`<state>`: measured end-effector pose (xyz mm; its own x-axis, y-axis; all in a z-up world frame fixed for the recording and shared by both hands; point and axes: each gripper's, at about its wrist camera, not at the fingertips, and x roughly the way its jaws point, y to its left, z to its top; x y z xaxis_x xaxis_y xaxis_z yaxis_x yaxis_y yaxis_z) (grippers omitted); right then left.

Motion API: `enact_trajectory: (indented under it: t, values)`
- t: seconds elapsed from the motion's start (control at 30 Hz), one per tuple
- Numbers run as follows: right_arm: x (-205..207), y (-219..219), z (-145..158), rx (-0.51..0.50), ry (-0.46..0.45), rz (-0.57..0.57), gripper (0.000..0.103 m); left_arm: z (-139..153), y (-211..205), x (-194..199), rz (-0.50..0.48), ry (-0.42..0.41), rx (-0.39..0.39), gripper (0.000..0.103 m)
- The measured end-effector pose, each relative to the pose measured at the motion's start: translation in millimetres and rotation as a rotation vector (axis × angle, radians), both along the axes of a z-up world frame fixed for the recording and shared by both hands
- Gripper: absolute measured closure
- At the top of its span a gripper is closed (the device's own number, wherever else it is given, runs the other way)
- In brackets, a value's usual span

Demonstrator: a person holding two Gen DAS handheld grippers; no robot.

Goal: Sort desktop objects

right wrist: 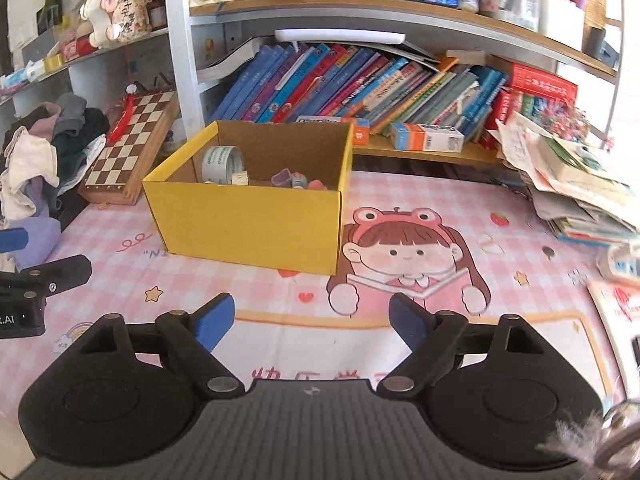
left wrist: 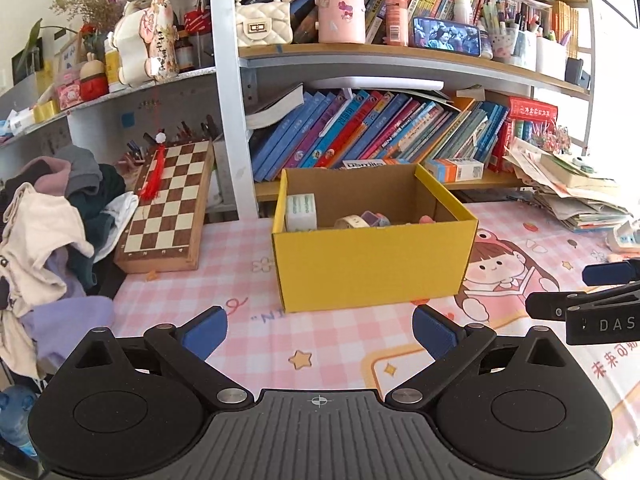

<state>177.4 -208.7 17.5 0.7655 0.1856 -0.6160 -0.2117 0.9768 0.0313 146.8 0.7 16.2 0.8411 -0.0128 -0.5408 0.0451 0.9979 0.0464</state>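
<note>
In your left wrist view, the left gripper [left wrist: 320, 330] hangs released and empty, with the yellow box [left wrist: 372, 260] at frame centre on the counter [left wrist: 256, 344], holding a tape roll [left wrist: 301, 212] and small trinkets [left wrist: 370, 220]. In your right wrist view, the right gripper [right wrist: 312, 322] is likewise released, and the box sits centre-left.

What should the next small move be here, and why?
Probably swing the right hand-held gripper toward the small white item at the mat's right edge. Both it and the left hand-held gripper are open and empty, the yellow box already holds tape and small pieces, and that item lies outside it.
</note>
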Motion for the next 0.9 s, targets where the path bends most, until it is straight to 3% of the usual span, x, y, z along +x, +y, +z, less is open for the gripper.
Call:
enact_trajectory:
  t: [0.37,0.9]
  values:
    - [-53,14,-15,-0.031,-0.012,-0.042,0.009,-12,-1,-33,-0.006,0.027,0.015,0.002]
    - [-85,36,-32,-0.078,0.025,-0.036,0.006,-29,-1,-60,-0.041,0.082,0.027,0.002]
